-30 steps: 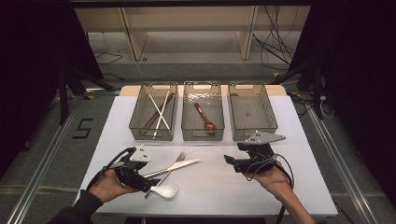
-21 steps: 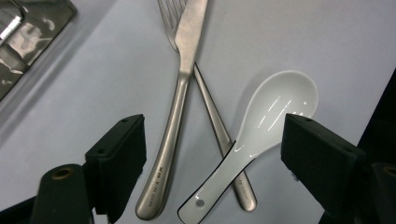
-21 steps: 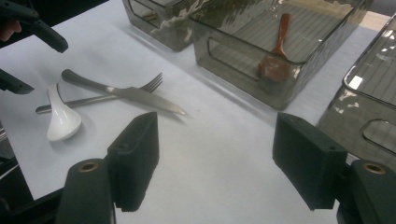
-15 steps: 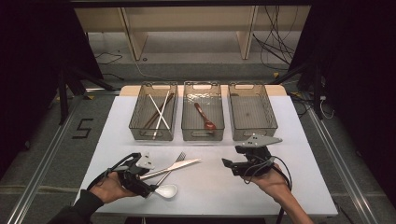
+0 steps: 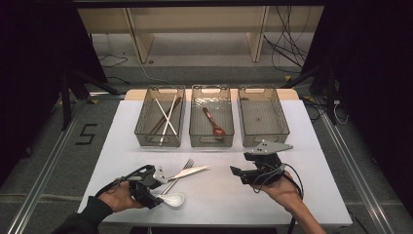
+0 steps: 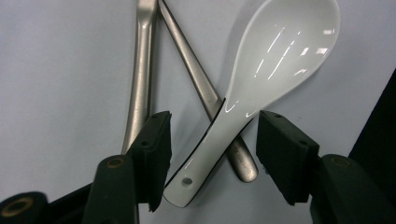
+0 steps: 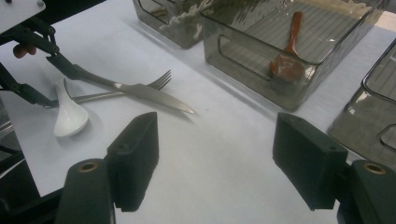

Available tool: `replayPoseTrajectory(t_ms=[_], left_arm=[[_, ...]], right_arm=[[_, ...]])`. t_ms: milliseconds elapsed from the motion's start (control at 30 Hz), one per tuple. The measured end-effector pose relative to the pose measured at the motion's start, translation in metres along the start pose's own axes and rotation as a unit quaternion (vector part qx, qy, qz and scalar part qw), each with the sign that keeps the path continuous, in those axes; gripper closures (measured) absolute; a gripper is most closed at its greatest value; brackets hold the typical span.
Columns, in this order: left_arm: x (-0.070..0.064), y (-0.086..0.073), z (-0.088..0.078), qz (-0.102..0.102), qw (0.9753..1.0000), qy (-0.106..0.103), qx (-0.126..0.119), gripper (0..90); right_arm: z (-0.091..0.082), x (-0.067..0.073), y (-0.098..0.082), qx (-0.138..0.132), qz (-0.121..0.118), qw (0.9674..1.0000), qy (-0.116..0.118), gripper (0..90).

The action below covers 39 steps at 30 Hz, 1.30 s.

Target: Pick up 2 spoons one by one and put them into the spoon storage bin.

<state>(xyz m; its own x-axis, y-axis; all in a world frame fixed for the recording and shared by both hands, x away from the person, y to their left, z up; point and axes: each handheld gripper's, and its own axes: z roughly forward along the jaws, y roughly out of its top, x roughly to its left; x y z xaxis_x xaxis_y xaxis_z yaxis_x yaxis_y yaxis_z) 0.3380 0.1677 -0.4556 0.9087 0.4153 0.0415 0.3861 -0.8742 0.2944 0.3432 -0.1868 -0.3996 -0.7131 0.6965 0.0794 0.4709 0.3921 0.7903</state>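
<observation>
Left gripper (image 6: 210, 154) jaws have been closing, straddling the white spoon (image 6: 261, 84) handle without clamping it yet. Spoon lies near the table's (image 5: 219, 195) front-left corner, bowl pointing right. Right gripper (image 7: 215, 158) jaws wide apart, empty.

White table (image 5: 311, 195) bears three bins (image 5: 160, 117), spoon (image 5: 171, 199) (white), knife (image 5: 189, 171), fork (image 5: 176, 179).

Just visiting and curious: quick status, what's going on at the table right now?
Left gripper closing around white spoon handle, pads not touching yet. Right gripper open, holding nothing. Fork and knife lie crossed under the spoon.
</observation>
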Motion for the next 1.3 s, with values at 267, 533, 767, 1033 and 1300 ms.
replayPoseTrajectory(t_ms=[267,533,767,1033,1300], left_arm=[[0.0010,-0.0001,0.0029,-0.007,0.9999,-0.014,0.006,50.6],[0.0032,0.0017,0.0074,-0.002,0.9992,-0.029,0.027,55.7],[0.0029,0.0029,0.0081,0.001,0.9988,-0.037,0.033,60.5],[0.0019,0.0034,0.0054,0.009,0.9986,-0.045,0.025,67.7],[0.0010,0.0058,0.0027,0.008,0.9992,-0.027,0.027,79.0]], right_arm=[[-0.0008,0.0004,0.0005,-0.002,-0.002,1.0000,0.000,32.5],[-0.0005,0.0007,0.0007,-0.001,-0.002,1.0000,0.002,32.5],[0.0003,0.0007,0.0009,0.000,-0.004,1.0000,0.002,32.5],[0.0006,0.0002,0.0011,-0.001,-0.002,1.0000,0.001,32.7],[0.0003,-0.0003,0.0012,-0.002,-0.001,1.0000,0.001,32.7]])
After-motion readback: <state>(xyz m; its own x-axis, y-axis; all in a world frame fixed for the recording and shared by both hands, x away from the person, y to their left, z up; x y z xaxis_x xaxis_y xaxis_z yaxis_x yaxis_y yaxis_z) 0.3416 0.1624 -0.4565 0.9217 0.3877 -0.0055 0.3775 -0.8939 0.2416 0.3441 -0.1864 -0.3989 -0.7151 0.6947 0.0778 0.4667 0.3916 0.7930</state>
